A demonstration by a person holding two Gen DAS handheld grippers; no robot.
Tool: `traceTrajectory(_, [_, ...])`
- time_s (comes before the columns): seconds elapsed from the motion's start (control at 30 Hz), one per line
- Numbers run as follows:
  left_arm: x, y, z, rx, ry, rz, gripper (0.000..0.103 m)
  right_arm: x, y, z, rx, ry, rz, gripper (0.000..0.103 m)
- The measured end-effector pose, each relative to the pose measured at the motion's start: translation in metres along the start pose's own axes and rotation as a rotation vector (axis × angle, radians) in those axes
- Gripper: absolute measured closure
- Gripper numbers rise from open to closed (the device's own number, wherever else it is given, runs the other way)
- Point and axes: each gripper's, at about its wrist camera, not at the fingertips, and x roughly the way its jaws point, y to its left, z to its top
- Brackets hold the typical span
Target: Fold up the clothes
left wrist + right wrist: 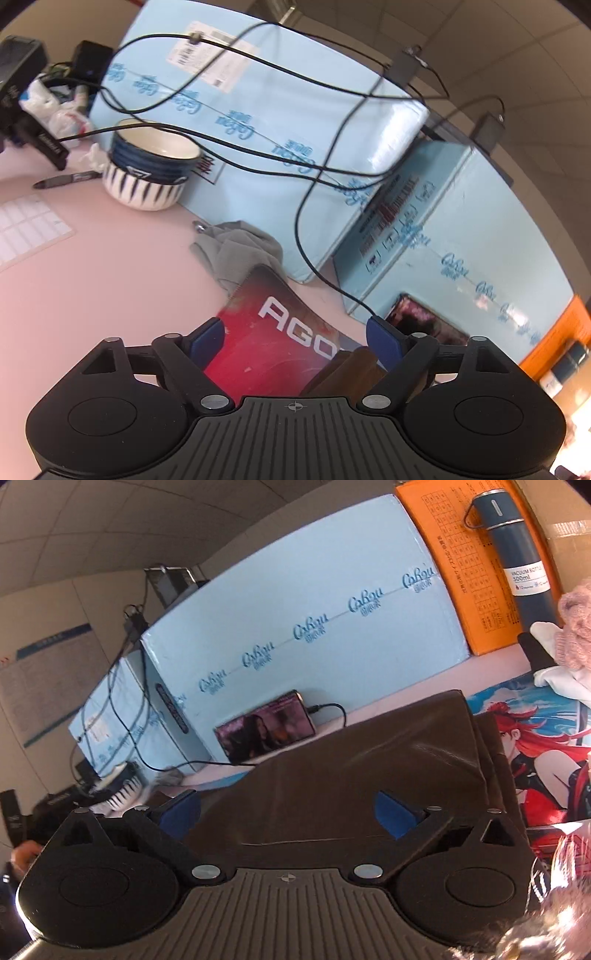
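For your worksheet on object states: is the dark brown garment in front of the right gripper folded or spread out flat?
Folded. The dark brown garment forms a compact block with straight edges, and stacked layers show along its right side.

Folded garment point(354, 771): dark brown, plain. Crumpled cloth point(236, 251), far left of the mat: grey. Desk mat point(280, 343): red ground with white lettering on the left; its right end point(535, 746) carries an anime figure with red hair on a blue ground. Gripper fingertips point(207, 338): blue pads on black bodies. Cartons point(280, 122): light blue with darker blue script logos. Bowl point(147, 173): white with dark blue stripes. Vacuum bottle point(517, 561): dark blue with a white label. Far right box point(461, 576): orange. Tabletop point(92, 280): pale pink.
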Motion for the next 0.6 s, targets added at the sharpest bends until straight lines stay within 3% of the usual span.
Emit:
traceTrajectory(0.03, [-0.007,0.005,-0.002,-0.043,0.004,-0.008,0.009,0.005,-0.004,0.0,0.021,0.019,-0.048,0.002])
traceTrajectory(0.1, [-0.015,0.01,-0.007,-0.075,0.052,-0.013,0.009,0.006,-0.018,-0.002,0.076,0.005,-0.033,0.002])
traceTrajectory(0.33, [-0.024,-0.008,-0.039,-0.03,0.237,-0.002,0.009,0.002,-0.029,-0.001,0.132,-0.014,-0.015,0.002])
traceTrajectory(0.6, [0.0,-0.025,-0.058,-0.068,0.23,-0.134,0.005,0.001,-0.03,0.0,0.141,-0.018,-0.006,0.001])
